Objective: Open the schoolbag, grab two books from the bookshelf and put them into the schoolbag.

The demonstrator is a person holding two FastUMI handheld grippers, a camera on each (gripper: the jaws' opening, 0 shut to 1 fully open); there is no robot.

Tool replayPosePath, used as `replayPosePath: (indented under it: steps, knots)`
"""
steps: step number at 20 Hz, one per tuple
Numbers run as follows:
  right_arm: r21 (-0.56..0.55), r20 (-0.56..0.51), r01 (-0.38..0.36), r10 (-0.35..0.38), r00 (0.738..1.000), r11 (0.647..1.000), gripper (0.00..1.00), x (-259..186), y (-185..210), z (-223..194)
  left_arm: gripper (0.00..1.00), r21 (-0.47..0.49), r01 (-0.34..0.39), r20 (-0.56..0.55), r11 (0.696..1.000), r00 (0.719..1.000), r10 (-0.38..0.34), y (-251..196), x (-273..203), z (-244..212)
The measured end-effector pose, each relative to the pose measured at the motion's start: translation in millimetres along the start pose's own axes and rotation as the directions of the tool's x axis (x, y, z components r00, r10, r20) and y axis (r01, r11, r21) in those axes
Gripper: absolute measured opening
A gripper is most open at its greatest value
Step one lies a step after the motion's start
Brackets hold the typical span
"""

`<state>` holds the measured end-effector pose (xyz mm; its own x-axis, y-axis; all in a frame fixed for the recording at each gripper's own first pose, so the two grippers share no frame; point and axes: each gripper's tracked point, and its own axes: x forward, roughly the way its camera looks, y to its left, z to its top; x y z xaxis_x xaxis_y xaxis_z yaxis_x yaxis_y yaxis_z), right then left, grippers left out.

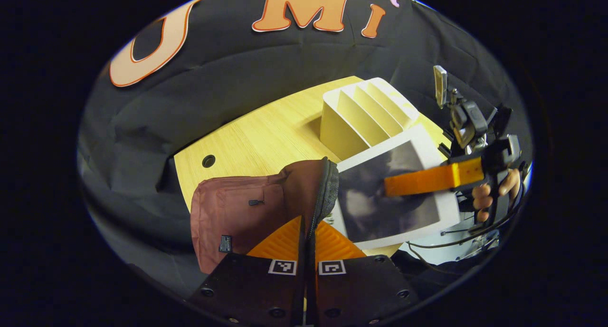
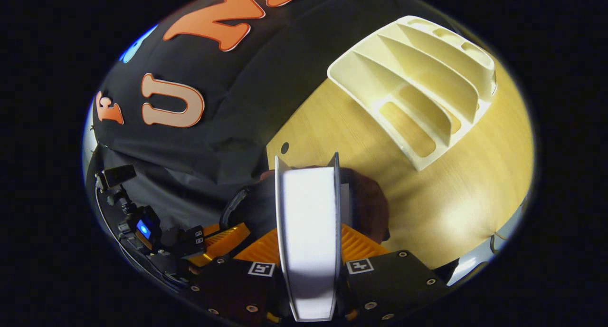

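Two grippers at work over a wooden counter (image 1: 266, 137). At left, schoolbag (image 1: 237, 213) lying on counter, left gripper (image 1: 306, 232) jaws pinched shut on its zippered rim. Beside it, book (image 1: 380, 194) angled into bag's mouth, clamped between right gripper (image 2: 308, 241) jaws. Farther right, slotted bookshelf (image 1: 365, 115) standing behind the book.

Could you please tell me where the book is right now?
The book is clamped in the right gripper, held over the schoolbag, in front of the bookshelf.
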<state>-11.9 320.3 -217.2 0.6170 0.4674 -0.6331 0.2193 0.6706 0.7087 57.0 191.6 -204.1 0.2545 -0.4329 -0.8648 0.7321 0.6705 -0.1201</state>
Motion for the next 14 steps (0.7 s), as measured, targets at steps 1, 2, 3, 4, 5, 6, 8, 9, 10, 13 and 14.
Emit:
replayPosePath:
  steps: [1, 2, 3, 4, 5, 6, 8, 9, 10, 13, 14]
  knots:
    - [0.002, -0.001, -0.012, 0.012, 1.000, 1.000, 0.40, 12.0, 3.0, -2.4, 0.03, 0.014, -0.002, 0.000, 1.000, 1.000, 0.002, -1.9, 0.2, -1.9]
    - [0.004, 0.010, -0.012, 0.012, 1.000, 1.000, 0.40, 23.5, 4.7, -3.0, 0.03, 0.027, -0.003, 0.005, 1.000, 1.000, 0.003, -5.1, 0.2, -0.6]
    - [-0.003, 0.009, -0.015, 0.015, 1.000, 1.000, 0.40, 34.8, 6.2, -4.7, 0.03, 0.035, -0.004, 0.005, 0.999, 1.000, 0.004, -6.7, -0.3, 0.2]
    - [0.000, 0.010, -0.014, 0.014, 1.000, 1.000, 0.40, 41.9, 4.7, -10.3, 0.03, 0.043, -0.006, 0.008, 0.999, 1.000, 0.006, -6.2, 0.3, 1.6]
    - [0.002, 0.013, -0.017, 0.017, 1.000, 1.000, 0.40, 49.0, 5.4, -12.1, 0.03, 0.045, -0.007, 0.009, 0.999, 1.000, 0.007, -6.1, 1.0, 2.1]
    - [0.006, 0.021, -0.017, 0.017, 1.000, 1.000, 0.40, 56.9, 7.4, -13.3, 0.03, 0.045, -0.004, 0.010, 0.999, 1.000, 0.004, -6.6, 2.6, 2.5]
    - [0.021, 0.035, -0.033, 0.032, 0.999, 0.999, 0.40, 67.6, 12.8, -14.8, 0.03, 0.043, 0.006, 0.021, 0.999, 1.000, -0.007, -8.0, -2.4, 3.1]
    - [0.025, 0.045, -0.040, 0.038, 0.998, 0.999, 0.40, 73.8, 15.8, -15.0, 0.03, 0.049, 0.001, 0.024, 0.999, 1.000, -0.002, -7.3, -3.4, 4.7]
    - [0.034, 0.036, -0.049, 0.047, 0.998, 0.998, 0.40, 77.3, 16.5, -17.7, 0.03, 0.054, 0.000, 0.026, 0.999, 1.000, -0.001, -6.8, -3.4, 5.7]
    - [0.074, 0.023, -0.082, 0.081, 0.996, 0.994, 0.40, 94.5, 20.2, -21.5, 0.03, 0.088, 0.007, 0.032, 0.996, 0.999, -0.010, -12.8, -6.0, 7.1]
    - [0.085, 0.022, -0.095, 0.093, 0.995, 0.992, 0.40, 98.8, 21.6, -24.6, 0.03, 0.099, 0.010, 0.035, 0.995, 0.999, -0.013, -14.4, -6.0, 7.4]
